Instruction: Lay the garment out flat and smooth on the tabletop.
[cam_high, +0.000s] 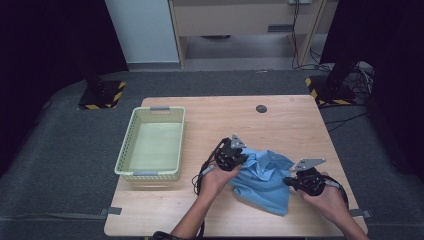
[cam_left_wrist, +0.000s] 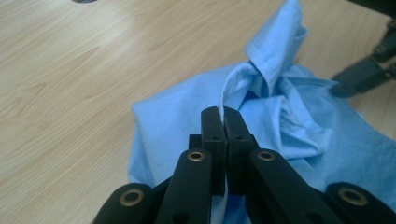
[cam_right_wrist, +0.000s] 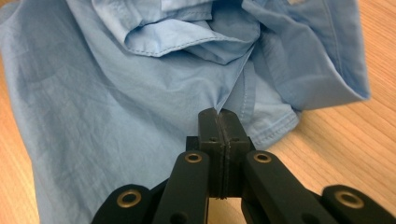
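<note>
Wooden table (cam_high: 280, 120) with basket (cam_high: 151, 145) at left in the high view. Blue shirt (cam_high: 265, 180) lies crumpled near the front edge, pinched by left gripper (cam_left_wrist: 225, 116) and right gripper (cam_right_wrist: 218, 119), both jaw pairs closed on fabric; forearms converge from below.

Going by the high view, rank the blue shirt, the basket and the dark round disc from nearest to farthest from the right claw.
1. Blue shirt: pinched in the right claw.
2. Dark round disc: farther up the table, near its far edge.
3. Basket: far left side of the table.
</note>
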